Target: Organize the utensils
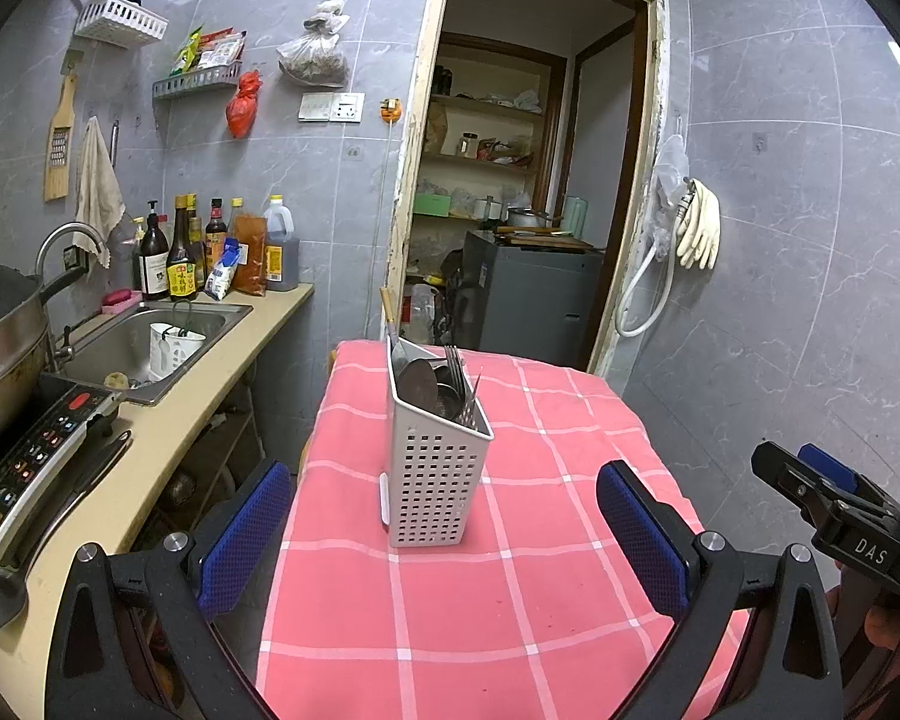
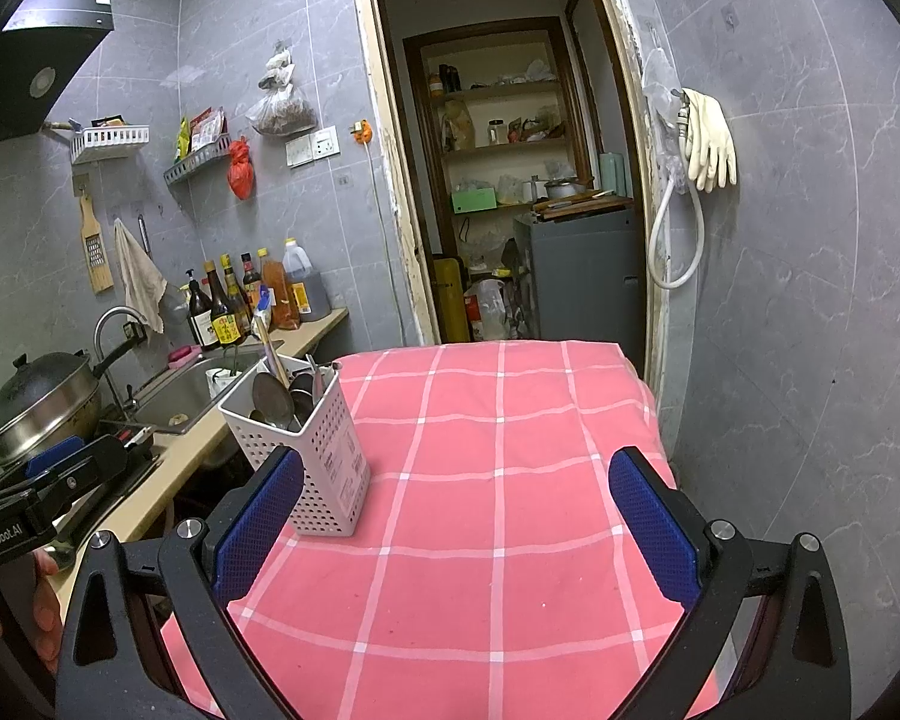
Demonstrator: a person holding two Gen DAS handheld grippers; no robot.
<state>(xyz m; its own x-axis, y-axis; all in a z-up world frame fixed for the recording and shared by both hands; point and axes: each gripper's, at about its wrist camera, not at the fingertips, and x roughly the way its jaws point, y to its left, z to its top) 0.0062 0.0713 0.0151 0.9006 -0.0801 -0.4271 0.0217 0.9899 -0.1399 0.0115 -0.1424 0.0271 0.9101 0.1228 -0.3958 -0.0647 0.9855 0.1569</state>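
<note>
both the left gripper [image 1: 444,546] and right gripper [image 2: 459,534] are hanging wide and empty over the checked tablecloth [image 2: 498,570], since the utensils [image 1: 444,384] are already standing in the white caddy [image 1: 435,480].

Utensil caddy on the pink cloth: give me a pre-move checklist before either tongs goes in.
1. Caddy upright on the tablecloth: ok.
2. Left tongs open and empty: ok.
3. Right tongs open and empty: ok.
4. Caddy lined up between the left tongs' fingers: ok.
5. Utensils inside the caddy, ladle and fork tips showing: ok.
6. Utensils sorted by type: cannot tell, they overlap.
</note>
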